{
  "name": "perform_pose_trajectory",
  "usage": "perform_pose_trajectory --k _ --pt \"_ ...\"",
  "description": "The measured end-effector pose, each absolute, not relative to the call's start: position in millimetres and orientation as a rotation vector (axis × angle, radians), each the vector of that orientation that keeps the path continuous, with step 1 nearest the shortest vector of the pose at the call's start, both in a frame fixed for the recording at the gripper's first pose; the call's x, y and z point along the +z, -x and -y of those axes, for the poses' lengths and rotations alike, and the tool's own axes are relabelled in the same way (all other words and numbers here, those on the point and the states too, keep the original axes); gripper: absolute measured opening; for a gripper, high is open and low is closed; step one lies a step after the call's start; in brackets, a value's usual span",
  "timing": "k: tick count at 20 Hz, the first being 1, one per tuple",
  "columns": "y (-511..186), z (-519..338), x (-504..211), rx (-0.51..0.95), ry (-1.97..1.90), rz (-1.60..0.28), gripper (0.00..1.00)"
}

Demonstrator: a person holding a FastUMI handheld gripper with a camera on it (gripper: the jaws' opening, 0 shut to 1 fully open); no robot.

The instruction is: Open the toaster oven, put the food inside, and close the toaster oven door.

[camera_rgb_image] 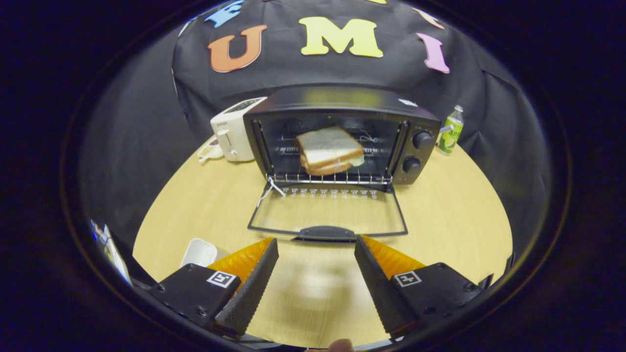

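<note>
A black toaster oven (342,102) stands on the round wooden table (459,215), beyond my fingers. Its glass door (328,209) lies flat, folded down toward me, with its dark handle (326,233) just ahead of my fingertips. Inside, a sandwich (330,150) of white bread rests tilted on the wire rack (332,177). My gripper (316,243) is open, the fingers spread wide on either side of the door handle and a little short of it, with nothing between them.
A white toaster (234,129) stands left of the oven. A green-labelled bottle (451,130) stands to its right. A small white dish (199,252) lies on the table near my left finger. Two knobs (421,140) sit on the oven's right panel.
</note>
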State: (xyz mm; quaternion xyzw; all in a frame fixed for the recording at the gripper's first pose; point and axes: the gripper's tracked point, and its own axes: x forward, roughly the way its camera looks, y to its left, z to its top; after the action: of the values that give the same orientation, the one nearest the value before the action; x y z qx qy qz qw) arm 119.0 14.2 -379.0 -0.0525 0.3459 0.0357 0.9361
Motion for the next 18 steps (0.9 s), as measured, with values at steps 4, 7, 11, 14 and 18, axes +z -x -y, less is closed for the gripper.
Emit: perform_pose_trajectory --k 4,7,11,14,18 --pt "-117.3 -21.5 -412.8 0.095 0.146 -0.734 1.00" --pt "-132.3 -12.6 -428.2 0.047 0.130 -0.729 1.00" --pt "-152.4 12.1 -445.9 -0.055 0.102 -0.754 1.00" --pt "-160.0 20.3 -457.0 -0.091 0.099 -0.773 1.00" --pt "-160.8 19.6 -453.7 -0.089 0.104 -0.748 1.00"
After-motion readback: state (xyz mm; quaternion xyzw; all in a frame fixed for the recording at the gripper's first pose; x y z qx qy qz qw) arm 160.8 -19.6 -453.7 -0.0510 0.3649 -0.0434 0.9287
